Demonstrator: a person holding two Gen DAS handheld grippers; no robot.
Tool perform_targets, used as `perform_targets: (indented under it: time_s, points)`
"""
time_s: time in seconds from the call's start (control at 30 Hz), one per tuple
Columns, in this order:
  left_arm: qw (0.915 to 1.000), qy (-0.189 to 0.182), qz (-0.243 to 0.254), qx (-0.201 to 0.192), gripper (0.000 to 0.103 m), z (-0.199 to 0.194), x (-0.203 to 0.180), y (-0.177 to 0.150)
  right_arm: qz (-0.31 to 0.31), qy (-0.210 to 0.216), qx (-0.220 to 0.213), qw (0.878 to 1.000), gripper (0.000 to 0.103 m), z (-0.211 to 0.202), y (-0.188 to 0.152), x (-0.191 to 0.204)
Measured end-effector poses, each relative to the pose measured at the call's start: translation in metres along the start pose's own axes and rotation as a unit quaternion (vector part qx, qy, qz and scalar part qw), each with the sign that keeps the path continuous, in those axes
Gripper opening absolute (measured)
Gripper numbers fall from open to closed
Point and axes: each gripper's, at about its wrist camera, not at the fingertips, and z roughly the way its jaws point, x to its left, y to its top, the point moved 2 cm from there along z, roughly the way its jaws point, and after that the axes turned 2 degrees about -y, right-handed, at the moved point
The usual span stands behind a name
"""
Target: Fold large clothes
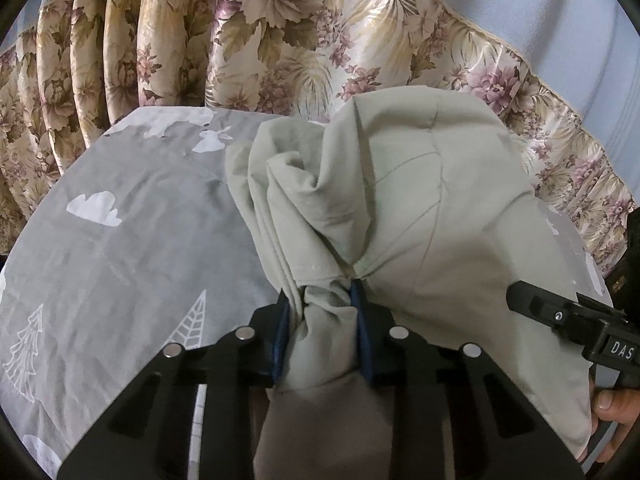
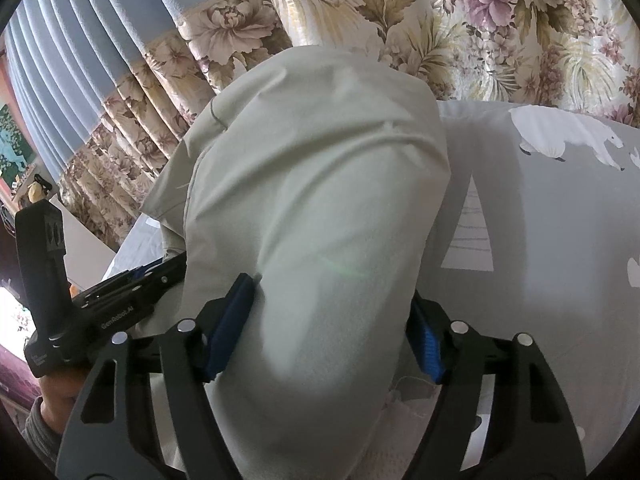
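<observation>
Floral curtains (image 1: 304, 40) hang behind everything, with a plain blue drape (image 2: 120, 40) above and beside them. Up front is a grey sheet (image 1: 132, 220) printed with white clouds, trees and a polar bear, spread over the work surface.

On that sheet sits the garment (image 1: 400, 200), a pale grey-green piece, pretty bunched up and rising in a big lump between the two tools. It covers most of the middle of both views, so you can't really make out what kind of clothing it is.

Left gripper (image 1: 322, 300): its blue pads are pinched in on a gathered wad of the fabric, which squeezes to a narrow neck between them and bulges out again below. So it's clamped on cloth.

Right gripper (image 2: 332, 320): the jaws stand a lot wider, with a thick rounded fold of the same fabric filling the gap. The blue pad on the left of that view lies right against the cloth; the other one is half hidden behind the fold, but the fabric seems to reach it too. Looks like a grip on a fat bundle.

Each camera catches the other tool at the edge of its frame, just beside the cloth, along with a bit of the hand (image 2: 56, 392) holding it. Some clutter shows at the far left of the right view, too small to make out.
</observation>
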Motion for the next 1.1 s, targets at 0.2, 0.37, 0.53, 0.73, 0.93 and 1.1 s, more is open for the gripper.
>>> perform_targets:
  time_s: [0.2,0.37,0.53,0.73,0.93,1.1]
  points:
    - [1.0,0.005,0.004,-0.001,0.024,-0.003,-0.004,0.001,-0.009,0.001,-0.01,1.0,0.057,-0.006,0.003,0.001]
    - [0.9999,0.007,0.006,-0.005,0.022,-0.007,-0.007,0.003,-0.017,0.001,-0.019,1.0,0.05,-0.01,0.003,0.001]
    - [0.9999,0.007,0.009,-0.008,0.02,-0.012,-0.013,0.005,-0.023,0.0,-0.026,0.999,0.045,-0.015,0.005,0.001]
    - [0.9998,0.007,0.012,-0.016,0.019,-0.016,-0.022,0.009,-0.028,0.002,-0.034,0.999,0.041,-0.023,0.008,-0.002]
    - [0.9995,-0.001,0.023,-0.023,0.017,-0.02,-0.041,0.013,-0.032,0.0,-0.048,0.998,0.038,-0.038,0.01,-0.011]
    - [0.9989,-0.014,0.035,-0.028,0.017,-0.02,-0.068,0.018,-0.036,-0.005,-0.066,0.997,0.037,-0.061,0.016,-0.028]
